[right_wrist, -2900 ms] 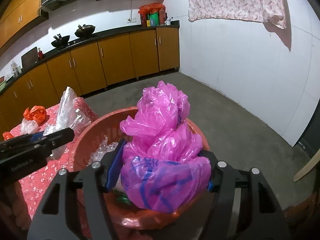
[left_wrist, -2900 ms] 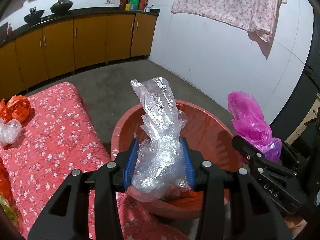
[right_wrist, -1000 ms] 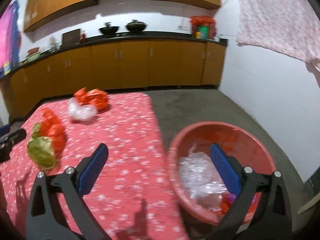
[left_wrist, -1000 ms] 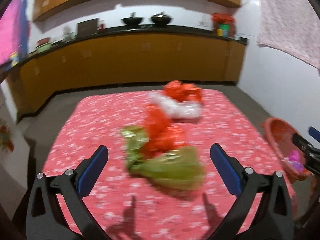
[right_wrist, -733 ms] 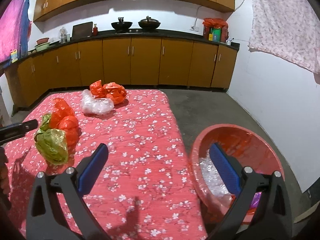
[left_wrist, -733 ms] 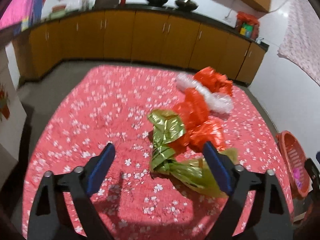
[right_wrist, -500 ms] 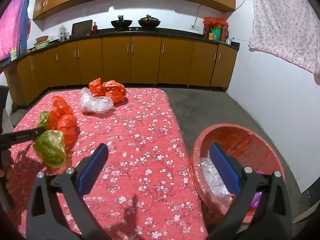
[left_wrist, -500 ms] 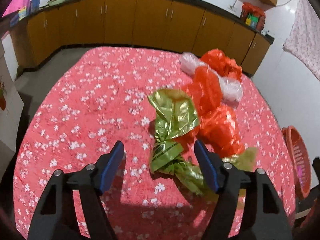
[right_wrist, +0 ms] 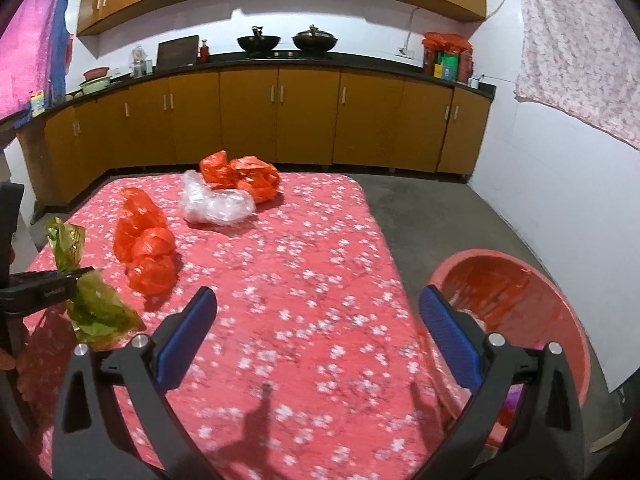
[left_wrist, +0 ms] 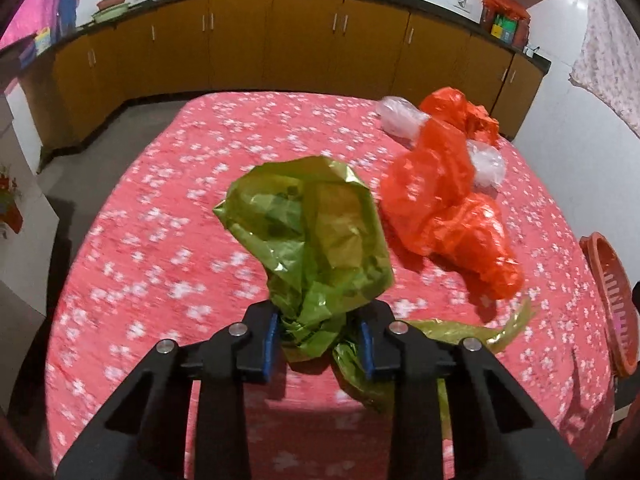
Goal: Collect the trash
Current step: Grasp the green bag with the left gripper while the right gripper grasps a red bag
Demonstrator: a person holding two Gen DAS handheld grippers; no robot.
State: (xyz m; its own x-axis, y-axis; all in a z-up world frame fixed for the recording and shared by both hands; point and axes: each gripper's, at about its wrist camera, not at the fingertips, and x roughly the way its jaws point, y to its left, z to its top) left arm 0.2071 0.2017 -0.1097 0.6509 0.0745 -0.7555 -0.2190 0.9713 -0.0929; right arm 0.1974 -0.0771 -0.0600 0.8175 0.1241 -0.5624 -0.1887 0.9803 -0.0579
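Left claw [left_wrist: 319,343] is low over the near part of the desk [left_wrist: 168,240], which is covered in a red cloth with white blossoms. Its jaws have just been closing, and the blue pads now pinch the bunched neck of the green plastic bag [left_wrist: 316,236]. The bag's puffed upper part stands up beyond the pads; a loose green tail trails to the right on the cloth. From the right wrist view the same bag hangs crumpled at the left claw's tip, near the desk's left edge. Whether its bottom touches the cloth is hard to tell from either view.

Just right of the green bag lies a long crumpled orange bag [left_wrist: 448,204], roughly mid-desk. Beyond it, toward the far right corner, a clear plastic bag [right_wrist: 218,204] lies against a second orange bag [right_wrist: 240,176]; the two touch.

Right claw [right_wrist: 316,332] hovers over the near right part of the desk, jaws spread wide, nothing between the pads.

The red basin [right_wrist: 516,280] stands on the floor, just off the desk's right edge. Clear plastic and a scrap of pink show inside it, partly hidden by the right claw's finger.

Behind the desk a run of brown cabinets with a dark counter [right_wrist: 320,60] carries two woks.
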